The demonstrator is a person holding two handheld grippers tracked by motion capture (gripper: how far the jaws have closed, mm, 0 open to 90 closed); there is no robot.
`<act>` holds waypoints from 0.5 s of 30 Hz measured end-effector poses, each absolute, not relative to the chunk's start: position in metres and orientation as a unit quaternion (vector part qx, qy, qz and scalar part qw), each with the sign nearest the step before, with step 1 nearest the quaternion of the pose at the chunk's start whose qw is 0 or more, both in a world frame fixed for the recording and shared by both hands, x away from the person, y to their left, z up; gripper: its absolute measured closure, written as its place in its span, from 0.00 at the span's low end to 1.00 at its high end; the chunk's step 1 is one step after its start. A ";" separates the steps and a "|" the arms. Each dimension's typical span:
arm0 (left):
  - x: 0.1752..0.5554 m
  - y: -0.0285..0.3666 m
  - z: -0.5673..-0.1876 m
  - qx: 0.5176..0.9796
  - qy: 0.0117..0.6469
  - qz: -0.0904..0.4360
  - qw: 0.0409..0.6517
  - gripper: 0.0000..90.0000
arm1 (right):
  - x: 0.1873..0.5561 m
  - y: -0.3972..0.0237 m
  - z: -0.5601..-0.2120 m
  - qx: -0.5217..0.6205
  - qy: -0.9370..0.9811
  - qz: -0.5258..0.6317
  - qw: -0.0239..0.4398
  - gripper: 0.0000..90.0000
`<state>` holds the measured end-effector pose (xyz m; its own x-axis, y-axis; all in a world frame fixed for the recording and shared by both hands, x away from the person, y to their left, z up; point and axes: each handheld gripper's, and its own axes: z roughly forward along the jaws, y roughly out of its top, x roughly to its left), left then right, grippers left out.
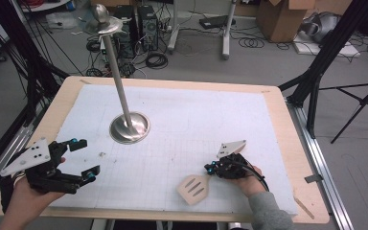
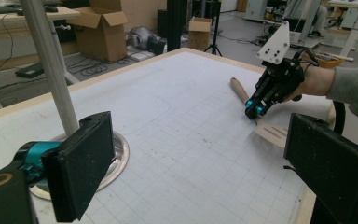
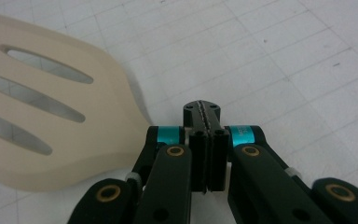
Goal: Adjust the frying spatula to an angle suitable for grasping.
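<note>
The right hand-held gripper (image 3: pixel 204 114) was clenched shut with nothing between its jaws, the pale wooden slotted spatula (image 3: pixel 42 102) lying flat on the white gridded surface (image 3: pixel 279 60) just beside it. The left hand-held gripper (image 1: pixel 79 160) gaped open, well apart.

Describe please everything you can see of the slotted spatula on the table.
The spatula looks like pale wood: a flat, broad blade with three long slots and a rounded handle. It lies flat on the white gridded mat near the table's front edge. The right tool, jaws shut with nothing between them, sits over its neck beside the blade; whether it touches the wood I cannot tell.
</note>
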<state>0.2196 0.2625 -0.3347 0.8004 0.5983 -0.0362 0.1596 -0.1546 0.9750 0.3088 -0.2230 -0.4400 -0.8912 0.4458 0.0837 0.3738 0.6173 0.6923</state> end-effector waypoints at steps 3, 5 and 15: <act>0.221 0.261 -0.335 0.738 0.256 0.182 0.597 0.10 | 0.306 -0.225 -0.440 0.224 0.899 0.374 0.049 1.00; 0.223 0.261 -0.335 0.739 0.254 0.181 0.598 0.10 | 0.302 -0.226 -0.440 0.218 0.900 0.374 0.049 1.00; 0.226 0.257 -0.335 0.739 0.251 0.174 0.601 0.10 | 0.289 -0.242 -0.438 0.211 0.899 0.380 0.047 1.00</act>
<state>0.2261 0.2572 -0.3345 0.8135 0.5799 -0.0436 0.1613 -0.1530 0.9750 0.2890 -0.2419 -0.4380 -0.9062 0.4159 0.0758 0.3443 0.6218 0.7034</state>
